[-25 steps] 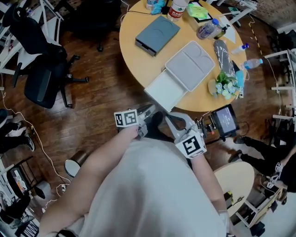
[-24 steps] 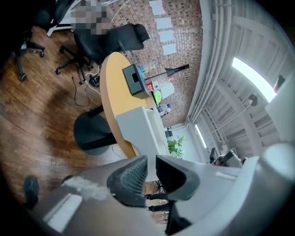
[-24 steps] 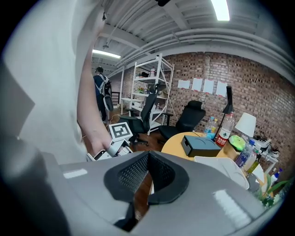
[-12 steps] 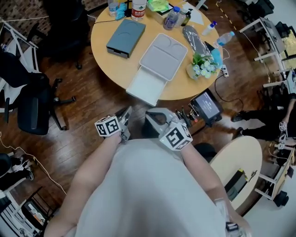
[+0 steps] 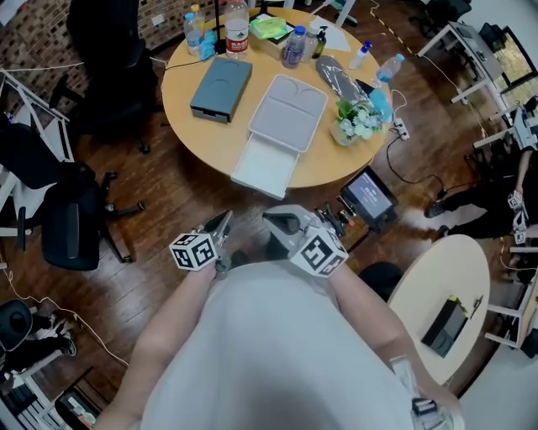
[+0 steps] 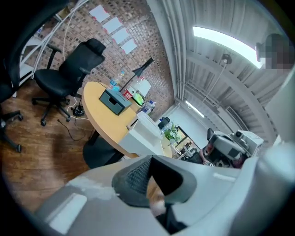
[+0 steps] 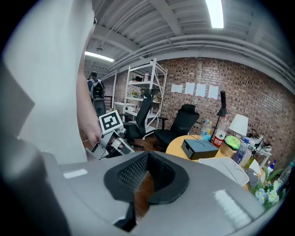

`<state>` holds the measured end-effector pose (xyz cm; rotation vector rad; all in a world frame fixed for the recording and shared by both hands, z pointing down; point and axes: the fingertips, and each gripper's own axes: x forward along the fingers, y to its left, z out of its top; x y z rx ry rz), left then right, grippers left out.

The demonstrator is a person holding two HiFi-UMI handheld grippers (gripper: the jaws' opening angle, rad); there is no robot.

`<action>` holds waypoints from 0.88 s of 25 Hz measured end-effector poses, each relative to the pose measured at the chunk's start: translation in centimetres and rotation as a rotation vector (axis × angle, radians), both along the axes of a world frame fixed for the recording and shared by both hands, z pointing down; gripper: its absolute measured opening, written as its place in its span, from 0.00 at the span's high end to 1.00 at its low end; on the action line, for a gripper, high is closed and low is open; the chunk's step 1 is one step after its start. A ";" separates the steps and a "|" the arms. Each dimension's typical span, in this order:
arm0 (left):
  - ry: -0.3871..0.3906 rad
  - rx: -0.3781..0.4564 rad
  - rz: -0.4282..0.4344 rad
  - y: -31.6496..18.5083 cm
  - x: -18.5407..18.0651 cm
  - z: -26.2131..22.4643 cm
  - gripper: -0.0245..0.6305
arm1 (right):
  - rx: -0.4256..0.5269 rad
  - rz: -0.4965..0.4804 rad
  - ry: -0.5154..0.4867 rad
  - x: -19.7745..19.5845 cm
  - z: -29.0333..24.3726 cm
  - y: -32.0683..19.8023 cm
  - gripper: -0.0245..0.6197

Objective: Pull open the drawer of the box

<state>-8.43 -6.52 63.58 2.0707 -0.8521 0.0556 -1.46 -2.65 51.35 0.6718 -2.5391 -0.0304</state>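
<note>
The light grey box (image 5: 291,112) lies on the round wooden table (image 5: 199,133), and its white drawer (image 5: 266,165) juts out over the near edge. Both grippers hover over the floor close to my body, apart from the drawer. My left gripper (image 5: 225,220) is shut with nothing between its jaws. My right gripper (image 5: 273,217) beside it is also shut and empty. The left gripper view looks over that gripper (image 6: 152,177) towards the box (image 6: 145,131) in the distance. The right gripper view shows its own jaws (image 7: 145,177) together, the box (image 7: 233,169) at the right.
A dark grey-blue box (image 5: 221,86), bottles (image 5: 237,17), a flower bunch (image 5: 356,120) and a lamp share the table. Black office chairs (image 5: 71,214) stand at the left, a small screen on a stand (image 5: 368,196) near the table's right, another round table (image 5: 441,298) behind it.
Both grippers have drawn back from the drawer towards my body, and the table now looks farther off. The left gripper has rolled and lifted a little.
</note>
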 end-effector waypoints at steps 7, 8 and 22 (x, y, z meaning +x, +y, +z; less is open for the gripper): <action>-0.071 0.101 0.064 1.8 -0.6 -2.5 0.96 | -0.009 0.026 -0.053 -0.9 -1.5 0.7 0.97; -0.081 0.122 0.070 1.9 -0.6 -3.0 0.96 | -0.011 0.028 -0.051 -0.8 -1.6 0.9 0.96; -0.123 0.362 0.253 4.9 2.3 -9.3 0.96 | -0.079 0.147 -0.202 1.0 -1.9 3.8 0.97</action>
